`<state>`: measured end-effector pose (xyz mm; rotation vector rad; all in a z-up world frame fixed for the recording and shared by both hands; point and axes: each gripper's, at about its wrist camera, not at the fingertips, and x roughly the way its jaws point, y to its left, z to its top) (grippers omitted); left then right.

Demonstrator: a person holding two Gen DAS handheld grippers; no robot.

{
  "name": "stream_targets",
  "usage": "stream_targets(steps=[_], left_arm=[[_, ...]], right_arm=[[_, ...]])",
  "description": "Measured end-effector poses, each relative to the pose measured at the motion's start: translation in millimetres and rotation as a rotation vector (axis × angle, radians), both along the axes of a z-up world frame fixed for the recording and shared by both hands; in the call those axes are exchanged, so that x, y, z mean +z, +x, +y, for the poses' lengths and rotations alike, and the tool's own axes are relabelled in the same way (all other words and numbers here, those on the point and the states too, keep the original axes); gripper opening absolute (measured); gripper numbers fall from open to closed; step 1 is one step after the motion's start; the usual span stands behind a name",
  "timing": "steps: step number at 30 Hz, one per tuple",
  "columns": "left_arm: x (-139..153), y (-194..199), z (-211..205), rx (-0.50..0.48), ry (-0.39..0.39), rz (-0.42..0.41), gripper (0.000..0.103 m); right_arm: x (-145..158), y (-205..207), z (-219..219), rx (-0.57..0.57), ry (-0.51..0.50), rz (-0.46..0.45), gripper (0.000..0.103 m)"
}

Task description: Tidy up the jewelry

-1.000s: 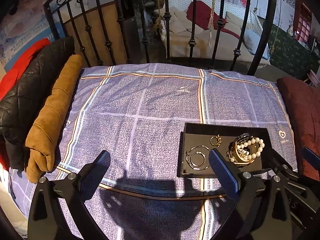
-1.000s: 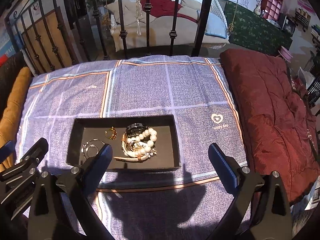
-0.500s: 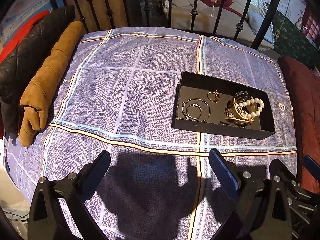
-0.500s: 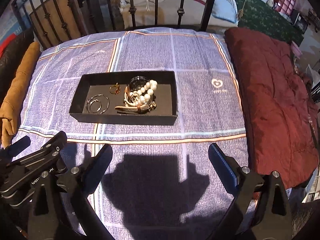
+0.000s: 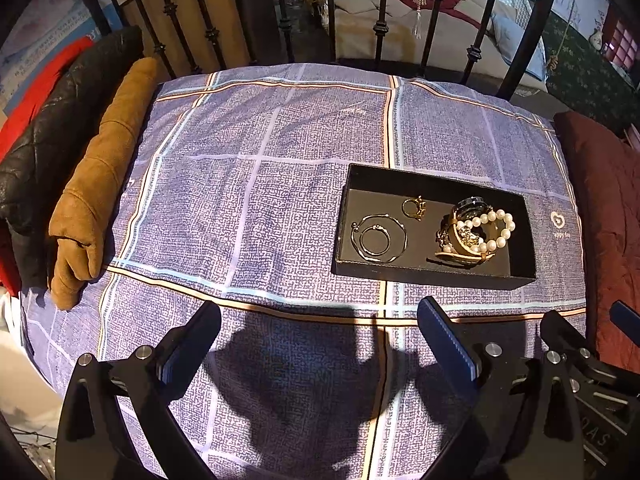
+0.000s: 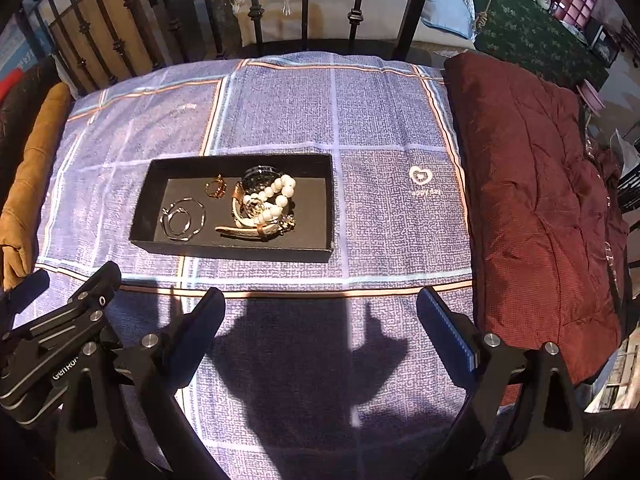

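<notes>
Both grippers have drawn back toward us since the earlier frames, so the tray now sits farther ahead, with a band of bedspread between it and the fingertips. Nearest us, our left gripper [image 5: 318,320] hangs above the bedspread [image 5: 248,184] with its jaws wide apart and nothing between them. Our right gripper [image 6: 320,306] does the same, jaws spread and empty, with the left gripper's body just to its left in the right wrist view. We judge they are held open and back like this to take in the whole tray before choosing a piece.

Beyond the shadowed strip lies the black tray [image 5: 434,273], flat on the bed, ahead and right of the left gripper and ahead and slightly left of the right one. At its left end rest thin silver hoops [image 5: 378,238], one lying inside the other. Just beyond them sits a small gold ring [image 5: 414,207], apart from the hoops. To the right, a pearl bracelet [image 5: 494,227] lies tangled with a watch [image 6: 260,178] and gold pieces, all touching. That heap looks like the part wanting separation.

Farther off, a tan garment [image 5: 100,184] lies along the left edge, a maroon quilt [image 6: 536,200] lies on the right, and the iron bed rail [image 5: 380,12] stands at the far end.
</notes>
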<state>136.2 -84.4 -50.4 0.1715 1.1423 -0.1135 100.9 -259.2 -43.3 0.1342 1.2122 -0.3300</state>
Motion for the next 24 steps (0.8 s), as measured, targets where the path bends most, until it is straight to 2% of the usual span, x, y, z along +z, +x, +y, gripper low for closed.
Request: stream_targets(steps=[12,24], left_arm=[[-1,3,-13,-0.009,0.042,0.011,0.096],[-9,9,0,0.027,0.055,0.033,0.096]], right_arm=[[-6,4,-13,-0.02,0.036,0.052,0.095],[-8,10,3,0.023,0.079,0.071,0.095]])
